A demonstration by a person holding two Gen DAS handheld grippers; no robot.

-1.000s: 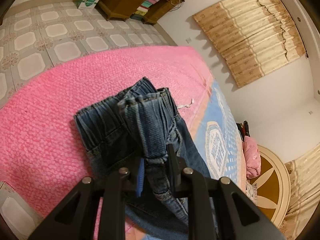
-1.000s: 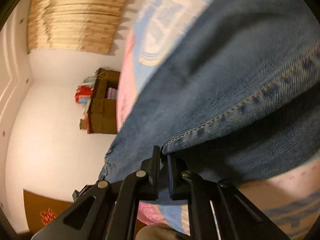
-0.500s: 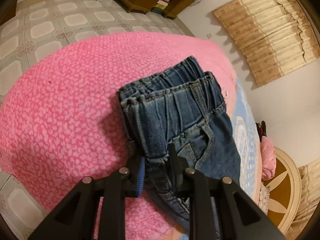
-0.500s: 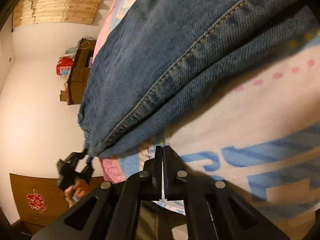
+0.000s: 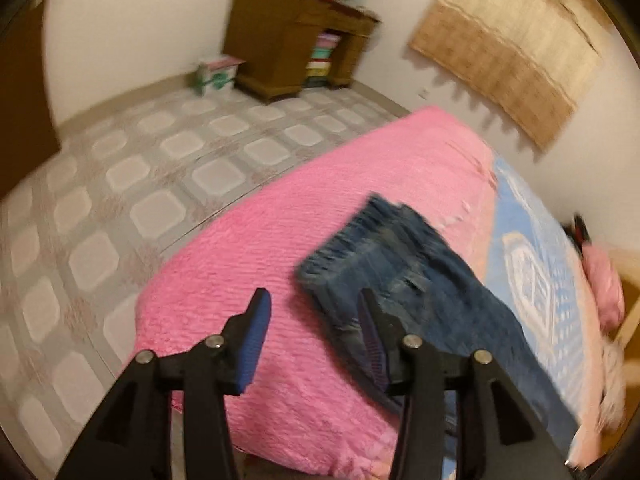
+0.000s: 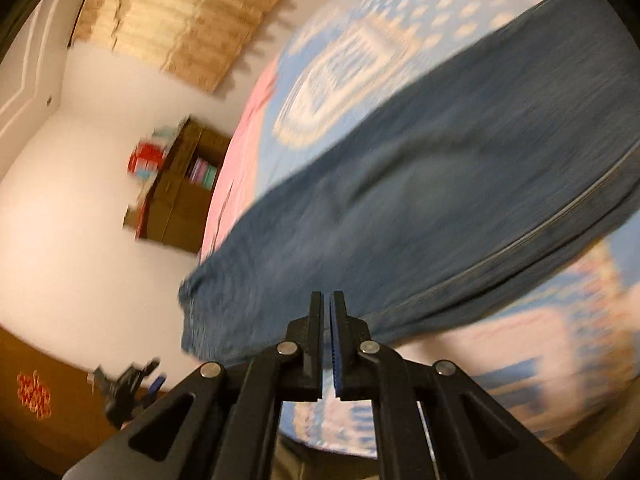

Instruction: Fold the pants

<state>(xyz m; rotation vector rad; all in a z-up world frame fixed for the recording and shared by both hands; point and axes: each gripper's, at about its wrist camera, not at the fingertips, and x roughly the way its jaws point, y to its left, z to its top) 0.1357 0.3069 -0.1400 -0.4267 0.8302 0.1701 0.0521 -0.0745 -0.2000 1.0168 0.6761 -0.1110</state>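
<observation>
The blue denim pants (image 5: pixel 404 280) lie on the bed, waistband on the pink blanket (image 5: pixel 280 240), legs running back over the blue patterned sheet (image 5: pixel 536 264). My left gripper (image 5: pixel 314 308) is open and empty, just in front of the waistband; its right finger overlaps the pants' edge in the view. In the right wrist view the pants (image 6: pixel 440 200) fill the middle, lying flat on the blue patterned sheet (image 6: pixel 352 60). My right gripper (image 6: pixel 328 304) is shut with nothing between its fingers, at the near edge of the pants. Both views are blurred by motion.
A tiled floor (image 5: pixel 140 184) lies left of the bed. A brown wooden cabinet (image 5: pixel 296 52) stands against the far wall, with a small box (image 5: pixel 218 74) beside it. A beige curtain (image 5: pixel 508 44) hangs on the wall. A pink pillow (image 5: pixel 604 284) lies at the bed's right.
My left gripper has let go of the waistband, opened and pulled back. My right gripper had released the pant leg half a second ago, stays shut, and has backed off a little.
</observation>
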